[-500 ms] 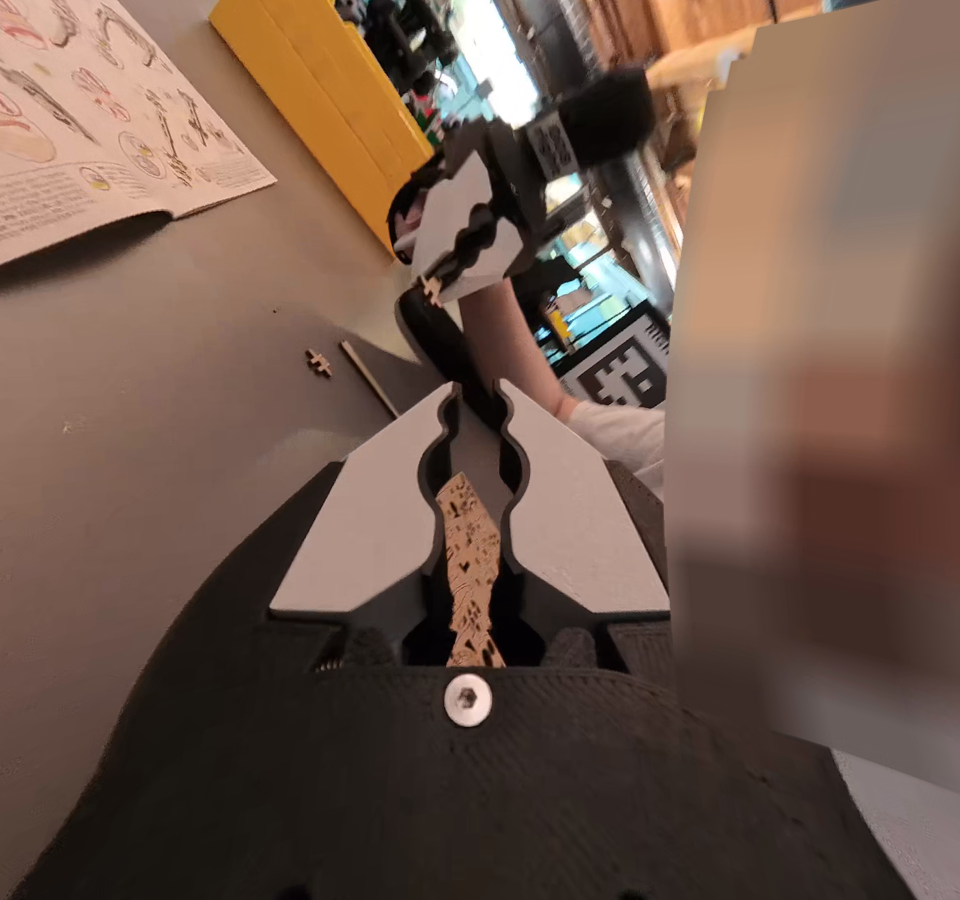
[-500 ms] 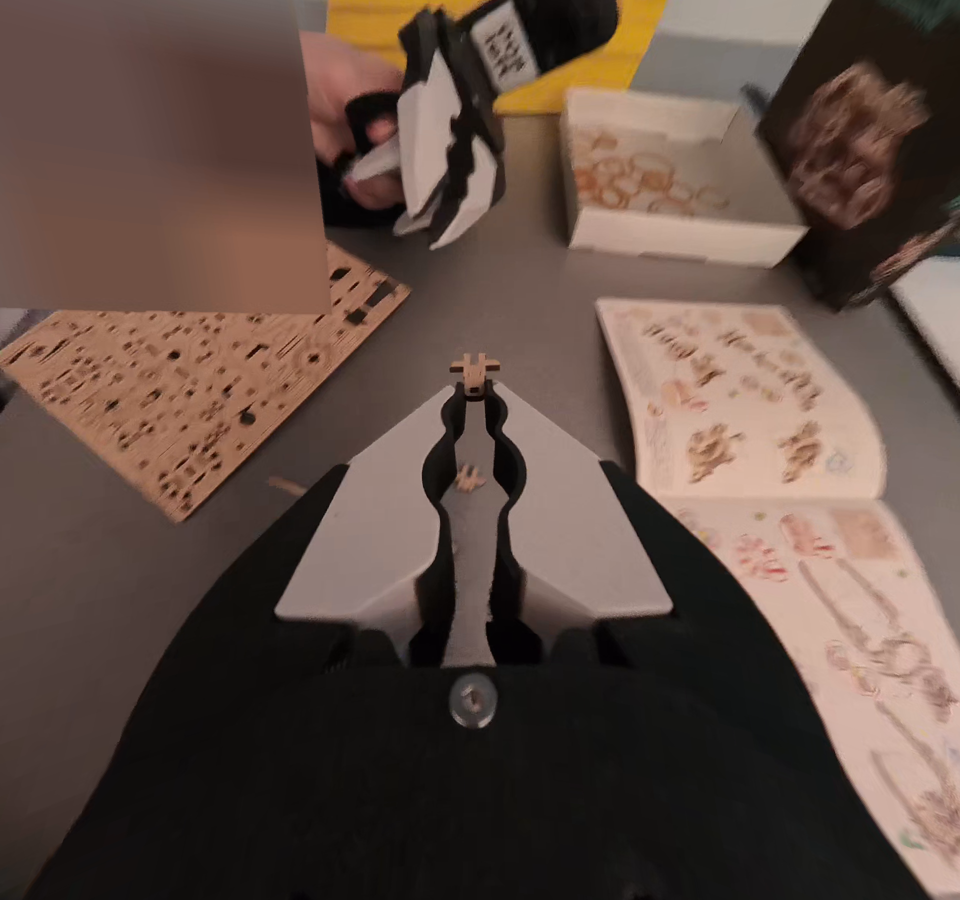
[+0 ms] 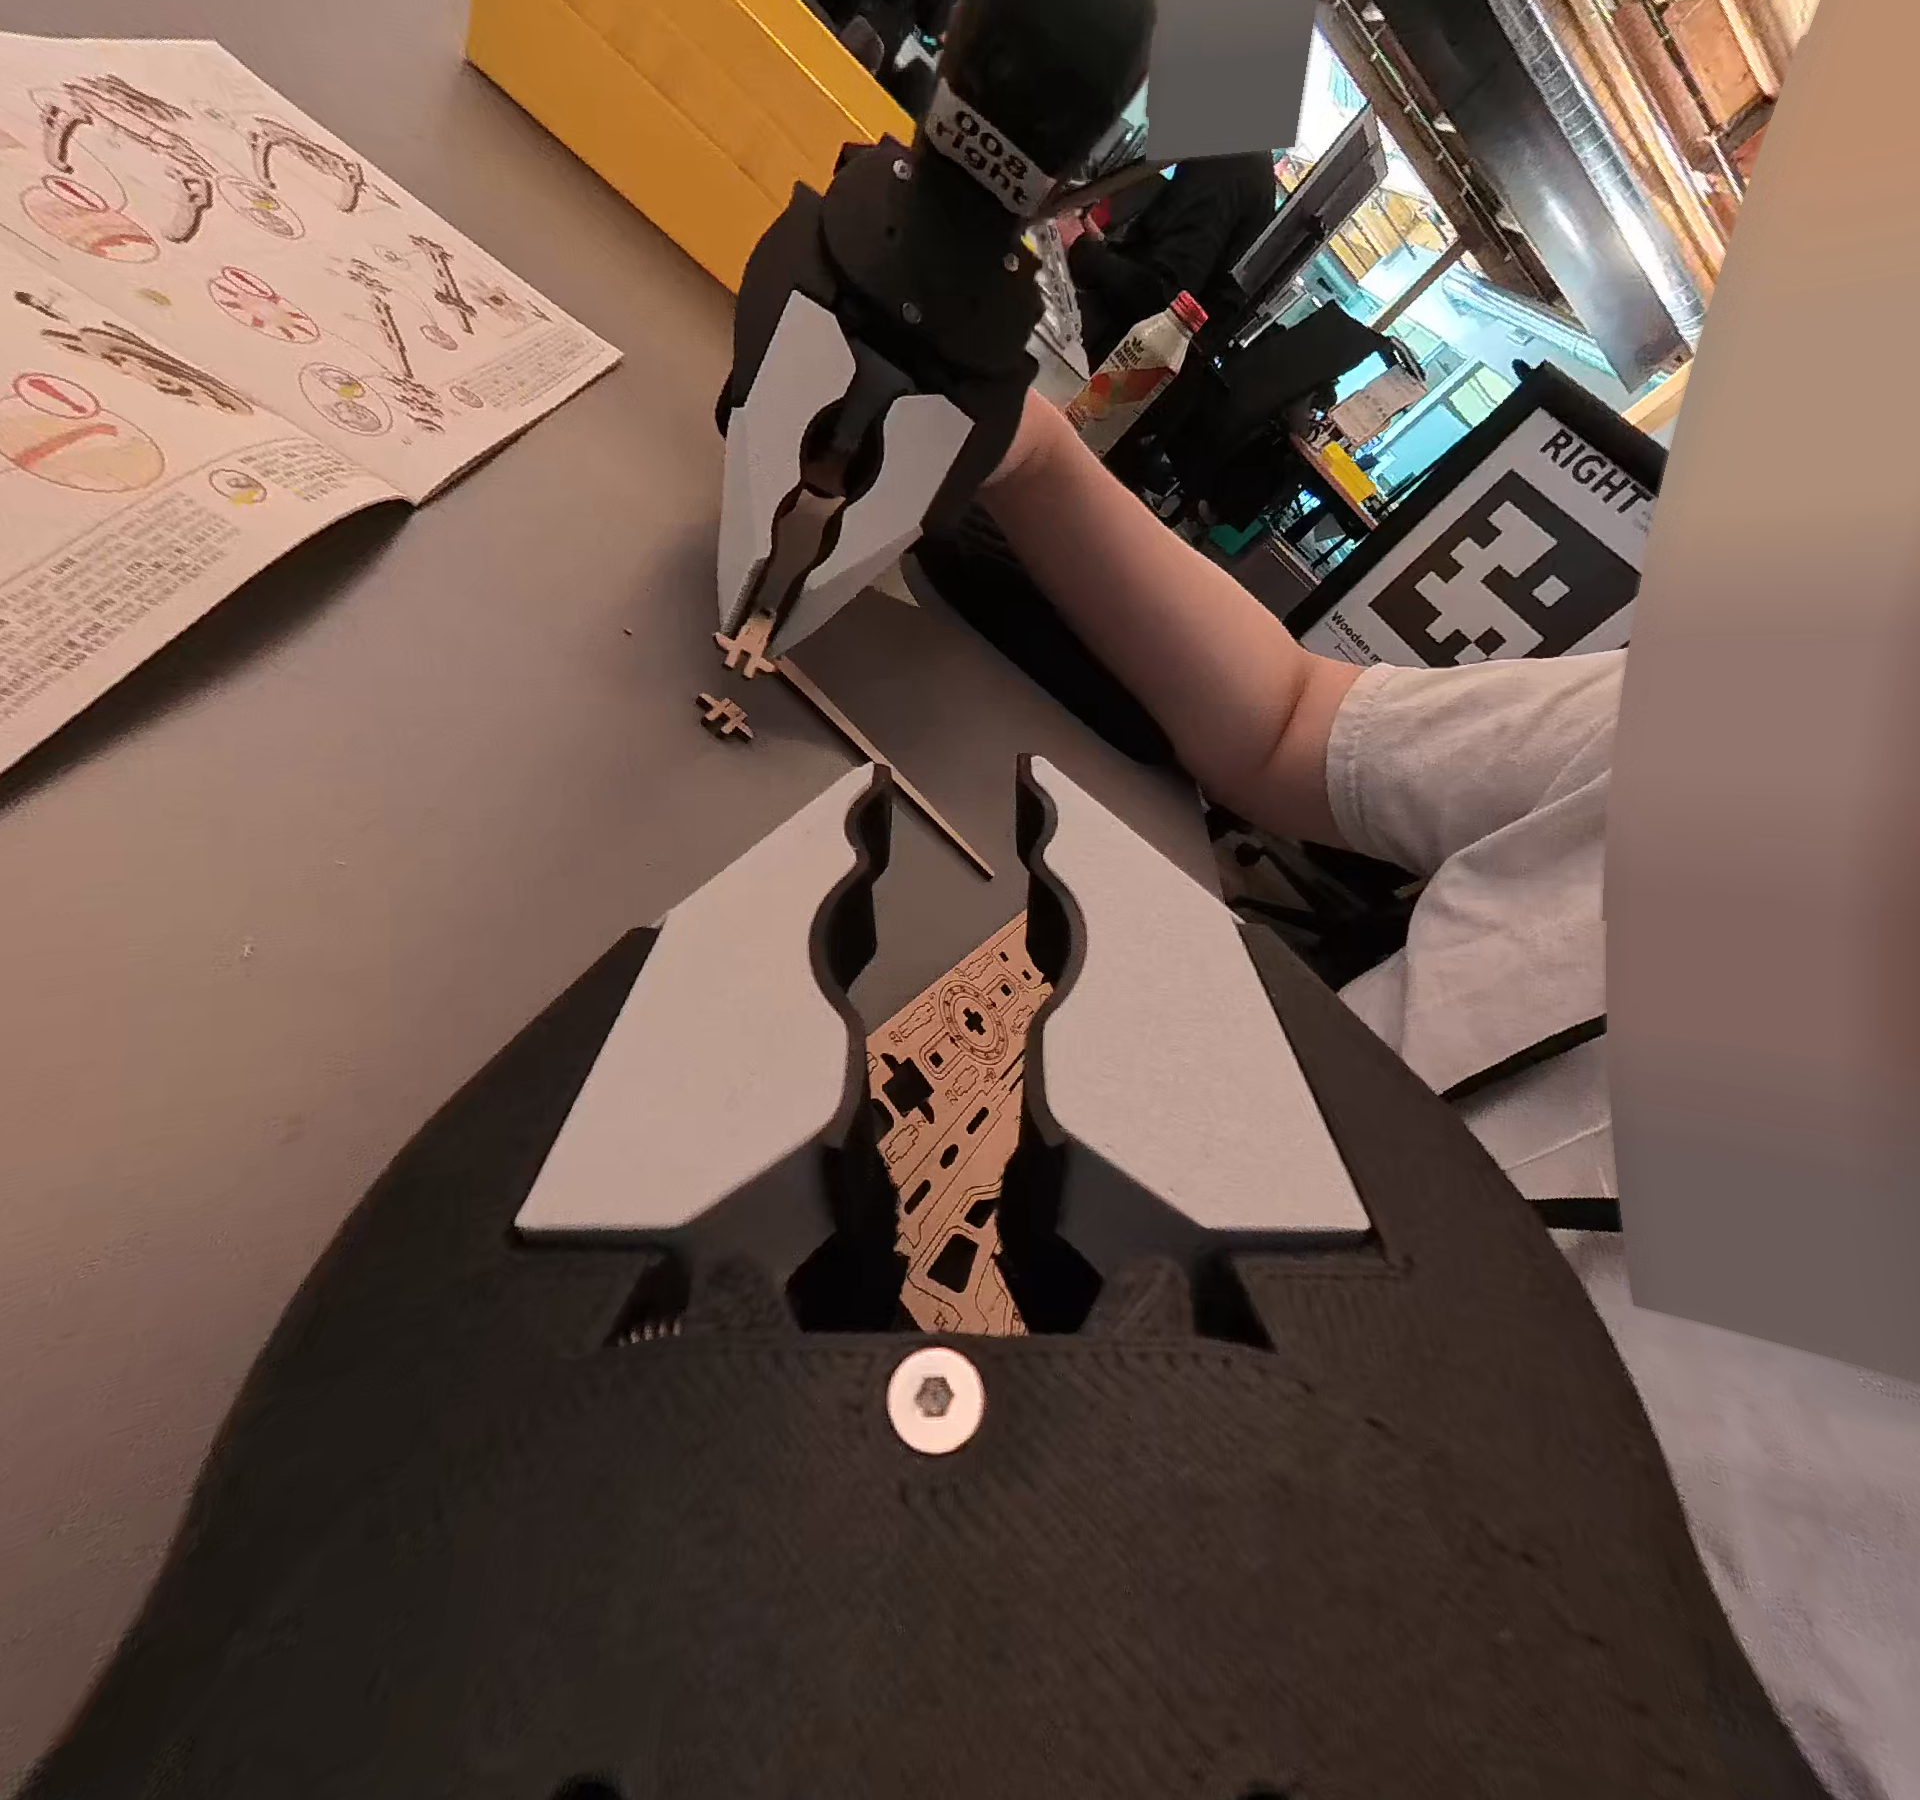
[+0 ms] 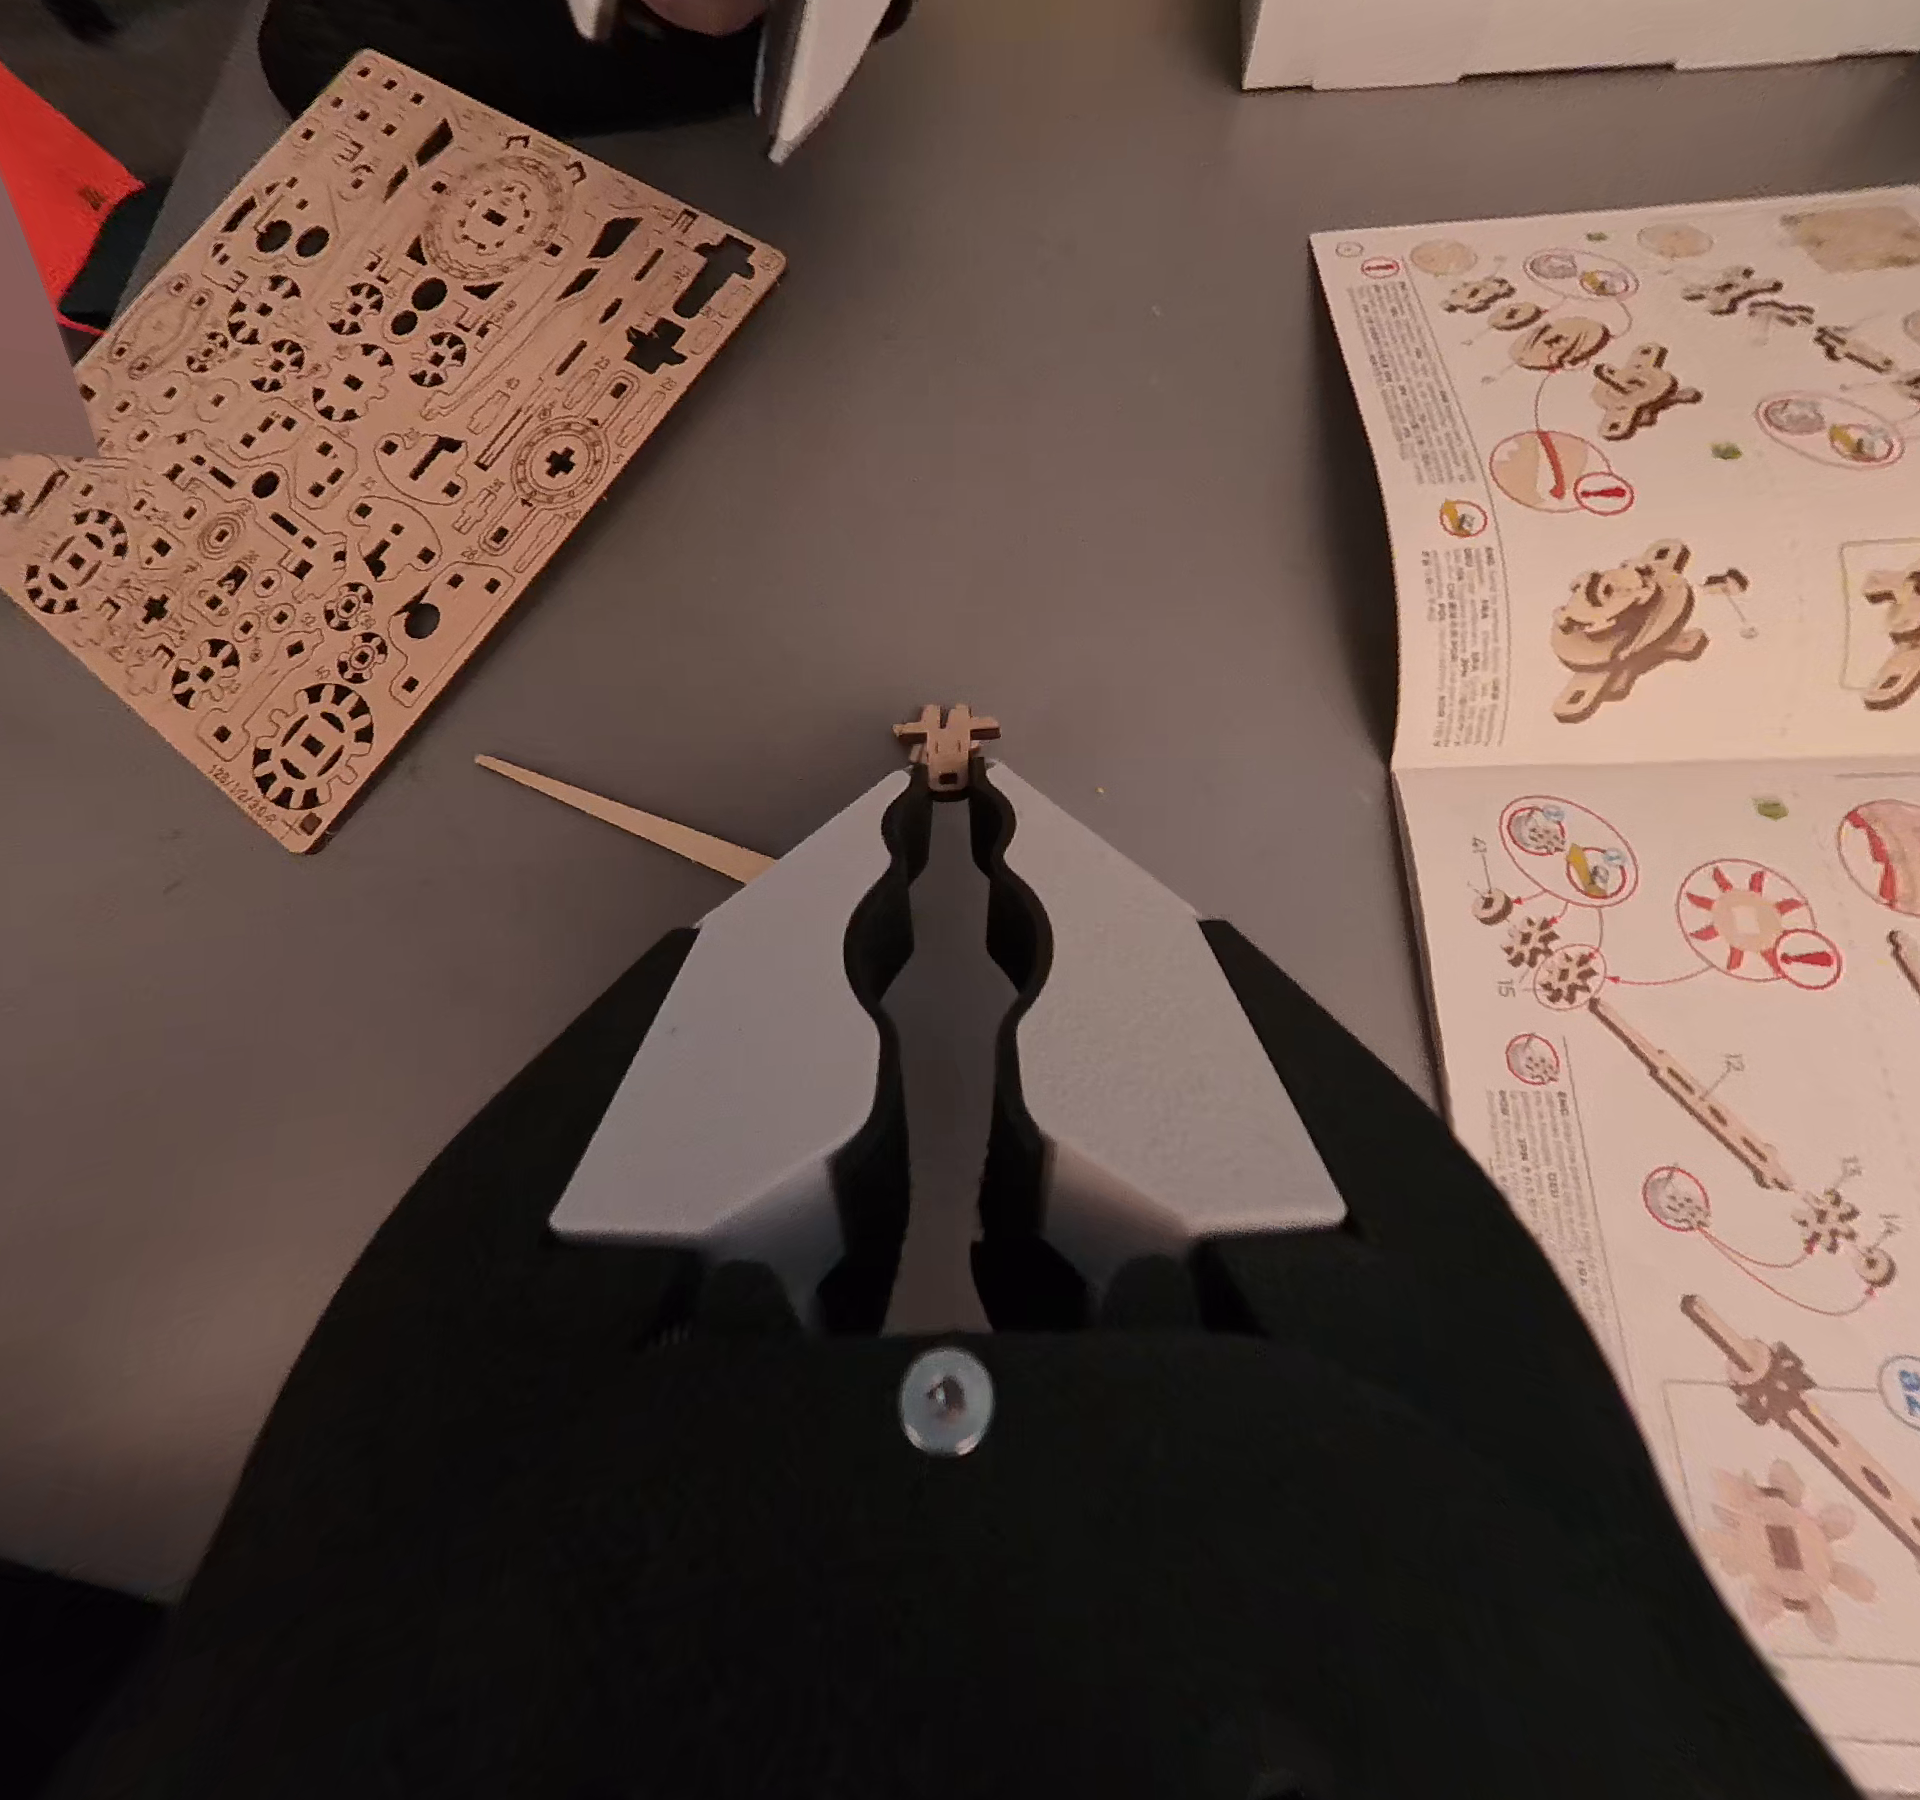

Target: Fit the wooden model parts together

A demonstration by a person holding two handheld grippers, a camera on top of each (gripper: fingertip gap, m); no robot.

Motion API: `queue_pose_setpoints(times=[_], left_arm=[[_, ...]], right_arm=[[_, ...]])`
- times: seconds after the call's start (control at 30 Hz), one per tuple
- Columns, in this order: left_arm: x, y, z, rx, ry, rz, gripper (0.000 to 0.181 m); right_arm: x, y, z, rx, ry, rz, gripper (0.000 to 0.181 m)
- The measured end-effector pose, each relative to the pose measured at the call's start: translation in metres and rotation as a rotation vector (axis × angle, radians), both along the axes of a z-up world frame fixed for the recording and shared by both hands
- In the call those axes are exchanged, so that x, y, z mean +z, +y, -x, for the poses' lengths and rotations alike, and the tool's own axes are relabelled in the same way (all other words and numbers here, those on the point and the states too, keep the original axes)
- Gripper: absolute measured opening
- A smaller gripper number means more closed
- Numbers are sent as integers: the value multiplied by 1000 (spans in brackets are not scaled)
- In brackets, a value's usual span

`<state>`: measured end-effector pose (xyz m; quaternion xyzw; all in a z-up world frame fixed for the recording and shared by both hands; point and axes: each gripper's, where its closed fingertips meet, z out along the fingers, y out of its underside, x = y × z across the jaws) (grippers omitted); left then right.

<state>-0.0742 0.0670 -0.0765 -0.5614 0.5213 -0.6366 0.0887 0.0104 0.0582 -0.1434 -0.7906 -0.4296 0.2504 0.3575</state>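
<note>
Right tongs, nearly closed, pinch a small cross-shaped wooden piece at surface level, beside the wooden stick. Left tongs gape empty. Thin, light, brittle piece: grip by its flat faces, probably gently.

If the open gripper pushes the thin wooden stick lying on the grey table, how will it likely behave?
The thin wooden stick looks flat and slender, so it would probably slide or pivot, not roll. It seems very light. Being so thin, it may snap if pinched hard by the left gripper.
</note>
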Motion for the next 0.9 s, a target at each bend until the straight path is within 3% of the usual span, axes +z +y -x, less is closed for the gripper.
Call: queue_pose_setpoints(times=[0.57,0.9], left_arm=[[-4,4,-2,34,-1,-100,31],[-4,6,-2,48,1,-111,32]], right_arm=[[-14,5,9,15,-10,10,6],[-11,11,33,51,-22,-44,7]])
